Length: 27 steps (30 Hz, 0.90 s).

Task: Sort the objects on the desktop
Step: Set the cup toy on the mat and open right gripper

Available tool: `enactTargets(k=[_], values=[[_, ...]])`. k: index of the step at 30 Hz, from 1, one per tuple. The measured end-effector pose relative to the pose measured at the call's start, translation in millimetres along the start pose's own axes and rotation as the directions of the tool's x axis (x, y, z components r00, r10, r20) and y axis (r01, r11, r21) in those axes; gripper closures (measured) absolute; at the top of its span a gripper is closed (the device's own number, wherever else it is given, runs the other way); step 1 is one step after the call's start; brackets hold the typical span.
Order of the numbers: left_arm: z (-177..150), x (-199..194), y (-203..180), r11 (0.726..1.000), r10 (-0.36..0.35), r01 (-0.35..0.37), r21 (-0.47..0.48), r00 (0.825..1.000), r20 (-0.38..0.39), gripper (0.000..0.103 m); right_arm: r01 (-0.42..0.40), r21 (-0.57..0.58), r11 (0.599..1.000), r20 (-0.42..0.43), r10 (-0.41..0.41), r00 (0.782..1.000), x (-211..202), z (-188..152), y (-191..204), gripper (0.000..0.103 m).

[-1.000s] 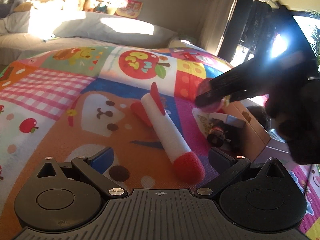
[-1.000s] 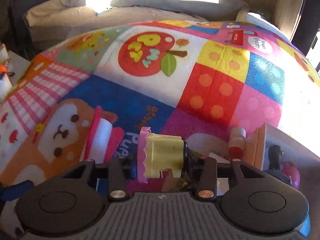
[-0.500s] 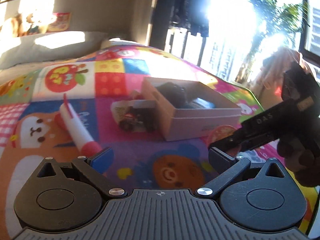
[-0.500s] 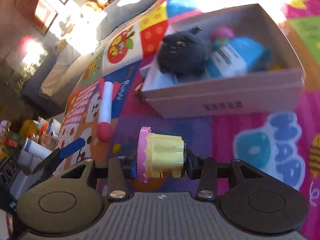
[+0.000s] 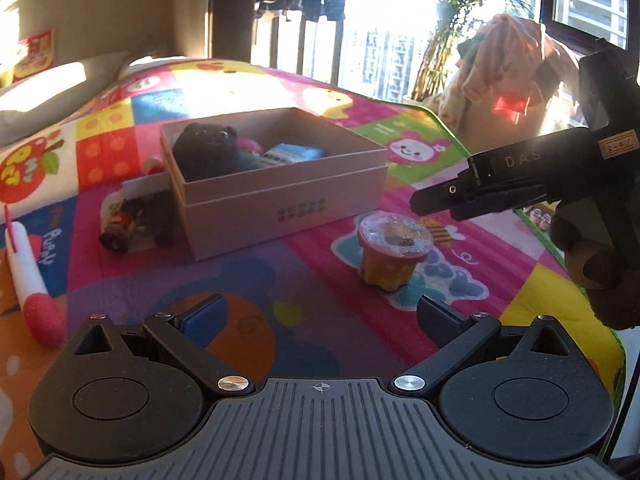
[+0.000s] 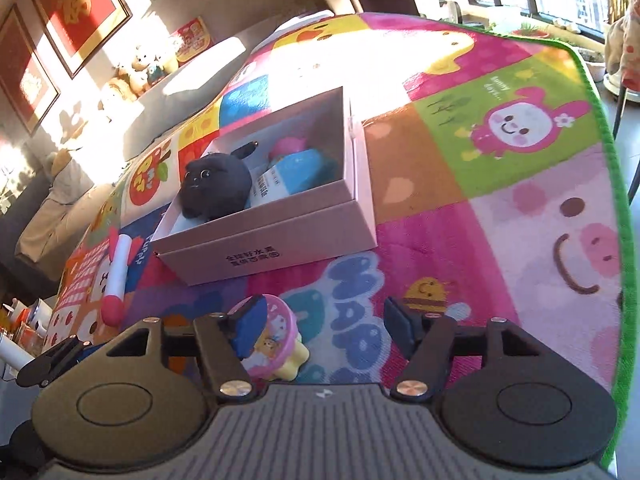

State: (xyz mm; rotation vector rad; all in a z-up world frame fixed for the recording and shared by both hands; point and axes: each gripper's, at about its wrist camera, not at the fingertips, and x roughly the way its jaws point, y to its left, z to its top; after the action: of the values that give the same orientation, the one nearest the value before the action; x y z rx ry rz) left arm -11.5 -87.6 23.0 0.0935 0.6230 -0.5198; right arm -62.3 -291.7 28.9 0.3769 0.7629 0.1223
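A yellow jelly cup (image 5: pixel 394 252) with a pink lid stands upright on the play mat, in front of the pink cardboard box (image 5: pixel 280 204). My right gripper (image 6: pixel 324 320) hangs just above it, jaws opening. The cup (image 6: pixel 276 348) sits low by the left finger, and neither pad presses on it. From the left wrist view the right gripper (image 5: pixel 440 200) shows side-on, up and to the right of the cup. My left gripper (image 5: pixel 318 312) is open and holds nothing, short of the cup. The box (image 6: pixel 260 256) holds a black plush (image 6: pixel 216 188) and a blue pack (image 6: pixel 296 176).
A white foam stick with a red tip (image 5: pixel 30 276) lies on the mat left of the box. A small dark toy (image 5: pixel 120 236) rests against the box's left side. The mat's green edge (image 6: pixel 624 240) runs along the right. A pillow and soft toys sit behind.
Both views have swung right, from the foam stick to the box. The right gripper, earlier shut on the jelly cup, has spread its jaws, and the cup now stands on the mat.
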Motion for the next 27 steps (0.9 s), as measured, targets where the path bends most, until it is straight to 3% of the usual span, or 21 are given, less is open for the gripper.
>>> enactTargets(k=[4,8,14,16,19,22,27], values=[[-0.8,8.9,-6.9,1.000,0.016,-0.016,0.014,1.000,-0.026,0.000,0.077,-0.095,0.993,0.084,-0.069,0.994,-15.4,-8.7,9.2,0.018],[9.2,16.9,-21.3,0.999,-0.007,0.007,0.048,1.000,-0.008,0.000,0.181,-0.108,0.978,0.163,-0.162,0.973,-21.9,-15.0,13.0,0.012],[27.9,49.8,-54.9,0.989,-0.007,0.000,0.148,0.999,0.050,0.000,0.382,0.002,0.924,0.282,-0.367,0.886,-29.0,-22.3,4.0,0.003],[28.4,58.1,-57.3,0.987,-0.026,0.018,0.157,0.998,0.050,0.003,0.393,0.010,0.919,0.286,-0.380,0.880,-34.1,-25.0,0.4,0.003],[26.3,64.4,-56.5,0.986,-0.009,0.004,0.169,0.999,0.034,0.041,0.412,0.009,0.911,0.291,-0.396,0.871,-41.9,-28.3,-3.7,0.001],[24.0,61.4,-47.8,0.992,0.015,-0.019,0.127,0.999,0.034,0.042,0.424,0.009,0.905,0.293,-0.408,0.865,-45.3,-32.4,-5.8,0.000],[11.7,25.7,-27.4,0.991,0.044,-0.051,0.128,0.998,0.055,0.042,0.402,-0.024,0.915,0.277,-0.381,0.882,-35.3,-36.9,4.6,0.000]])
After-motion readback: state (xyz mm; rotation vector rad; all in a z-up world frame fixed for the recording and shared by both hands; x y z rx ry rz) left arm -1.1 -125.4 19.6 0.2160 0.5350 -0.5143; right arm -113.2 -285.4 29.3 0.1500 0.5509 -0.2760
